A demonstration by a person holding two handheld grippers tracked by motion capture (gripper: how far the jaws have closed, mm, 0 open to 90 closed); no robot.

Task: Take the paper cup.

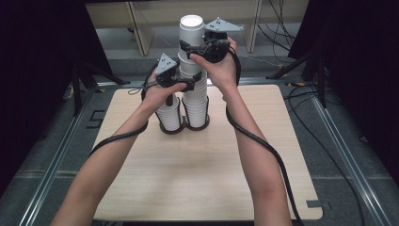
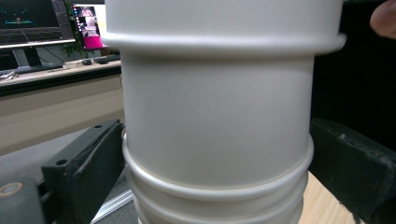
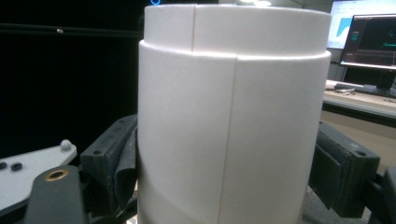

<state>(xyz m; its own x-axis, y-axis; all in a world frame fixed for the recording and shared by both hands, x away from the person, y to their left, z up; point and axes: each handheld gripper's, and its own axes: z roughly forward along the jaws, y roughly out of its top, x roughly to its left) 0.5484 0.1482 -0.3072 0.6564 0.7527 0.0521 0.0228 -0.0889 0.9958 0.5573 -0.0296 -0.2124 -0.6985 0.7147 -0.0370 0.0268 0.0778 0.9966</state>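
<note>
Wood table (image 1: 141, 165) – L gripper (image 1: 190, 86), R gripper (image 1: 186, 51) clamp cup stack (image 1: 192, 70).

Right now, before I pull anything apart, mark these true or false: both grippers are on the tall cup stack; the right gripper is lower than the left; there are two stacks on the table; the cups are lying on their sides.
1. Both grippers are at the tall cup stack. True: the left gripper and the right gripper each have a jaw on either side of it.
2. The right gripper is lower than the left. False: it is higher up, near the top.
3. Two stacks stand on the table. True: a shorter stack stands beside the tall one.
4. The cups lie on their sides. False: both stacks stand upright.
</note>
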